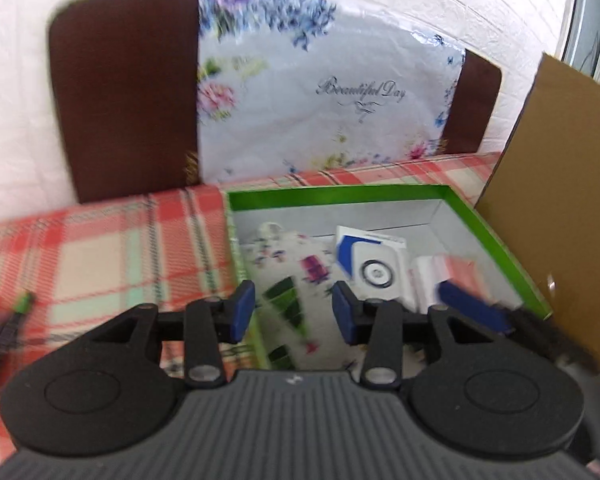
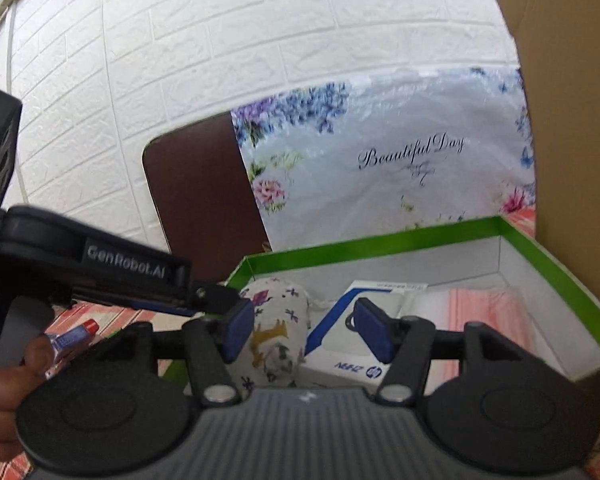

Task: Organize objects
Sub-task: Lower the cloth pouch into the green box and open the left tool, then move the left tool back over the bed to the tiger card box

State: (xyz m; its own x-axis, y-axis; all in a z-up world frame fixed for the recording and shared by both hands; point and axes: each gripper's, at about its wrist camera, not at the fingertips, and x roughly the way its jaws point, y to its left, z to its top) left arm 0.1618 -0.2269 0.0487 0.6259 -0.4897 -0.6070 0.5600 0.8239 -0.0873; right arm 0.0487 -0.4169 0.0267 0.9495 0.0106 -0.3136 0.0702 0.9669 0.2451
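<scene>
A green-rimmed box (image 1: 340, 191) with a grey inside sits on the plaid tablecloth (image 1: 92, 248). In it lie a floral cloth pouch (image 1: 296, 276), a white and blue carton (image 1: 374, 264) and a pink and white pack (image 1: 456, 276). My left gripper (image 1: 294, 314) is open and empty above the box's near left part. My right gripper (image 2: 306, 334) is open and empty, over the pouch (image 2: 276, 332) and the carton (image 2: 340, 356). The box rim (image 2: 380, 242) and the pink pack (image 2: 488, 312) show there too. The left gripper's body (image 2: 100, 268) crosses the right wrist view.
A brown cardboard panel (image 1: 556, 200) stands right of the box. A floral bag (image 1: 320, 92) leans on a dark brown board (image 1: 128, 100) against the white brick wall. A small tube (image 2: 74, 336) lies on the cloth to the left, and dark items (image 1: 8, 320) at the left edge.
</scene>
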